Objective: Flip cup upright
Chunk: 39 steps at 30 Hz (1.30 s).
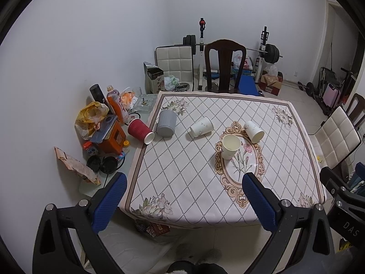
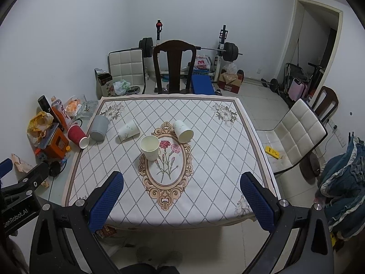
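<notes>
Across the middle of both frames spreads a table under a diamond-patterned tablecloth (image 2: 205,141), and five cups sit on it. One cream paper cup (image 2: 149,147) already stands upright at the left edge of the oval flower medallion. Four lie on their sides: a white paper cup (image 2: 183,131) at the medallion's upper right, mouth turned toward the camera; another white paper cup (image 2: 128,130) left of centre; a grey ribbed cup (image 2: 99,128) further left; and a red ribbed paper cup (image 2: 78,135) at the cloth's left edge, beside a clutter of bottles and bags.

Both grippers hover near the lower edge of the frame, well back from the cups. The left gripper (image 1: 183,203) has its blue pads spread wide with nothing between them, and the right gripper (image 2: 181,202) is likewise spread and empty.

The paper cups are probably very light and thin-walled, so a hard squeeze would likely dent them, and a nudge could set them rolling on the smooth cloth. A gentle pinch across the body near the stiffer rolled rim looks safest. The grey one appears more rigid and heavier; its ribs should give the pads purchase.
</notes>
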Tool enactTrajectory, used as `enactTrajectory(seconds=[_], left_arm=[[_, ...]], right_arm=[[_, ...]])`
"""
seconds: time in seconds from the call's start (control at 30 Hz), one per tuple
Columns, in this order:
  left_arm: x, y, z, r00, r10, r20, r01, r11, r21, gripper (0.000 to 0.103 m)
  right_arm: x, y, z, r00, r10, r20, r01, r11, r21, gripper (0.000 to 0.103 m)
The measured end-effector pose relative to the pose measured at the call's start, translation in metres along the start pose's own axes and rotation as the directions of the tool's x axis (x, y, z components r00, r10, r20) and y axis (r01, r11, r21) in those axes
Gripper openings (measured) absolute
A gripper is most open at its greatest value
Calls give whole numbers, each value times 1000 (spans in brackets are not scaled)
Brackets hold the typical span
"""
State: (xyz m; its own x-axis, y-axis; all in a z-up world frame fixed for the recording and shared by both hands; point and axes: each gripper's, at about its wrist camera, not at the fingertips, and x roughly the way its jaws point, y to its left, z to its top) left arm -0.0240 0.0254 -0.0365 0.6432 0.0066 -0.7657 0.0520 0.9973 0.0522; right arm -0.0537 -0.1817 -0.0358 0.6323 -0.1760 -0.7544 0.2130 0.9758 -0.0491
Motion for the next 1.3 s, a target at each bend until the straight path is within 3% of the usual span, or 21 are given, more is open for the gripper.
enactTrajectory(seconds=[1.3], left_arm=[[-12, 10, -1, 1000, 21, 5, -21, 1000, -17, 103]], right_arm=[[-20, 10, -1, 1000, 27, 6, -27, 1000, -13, 103]])
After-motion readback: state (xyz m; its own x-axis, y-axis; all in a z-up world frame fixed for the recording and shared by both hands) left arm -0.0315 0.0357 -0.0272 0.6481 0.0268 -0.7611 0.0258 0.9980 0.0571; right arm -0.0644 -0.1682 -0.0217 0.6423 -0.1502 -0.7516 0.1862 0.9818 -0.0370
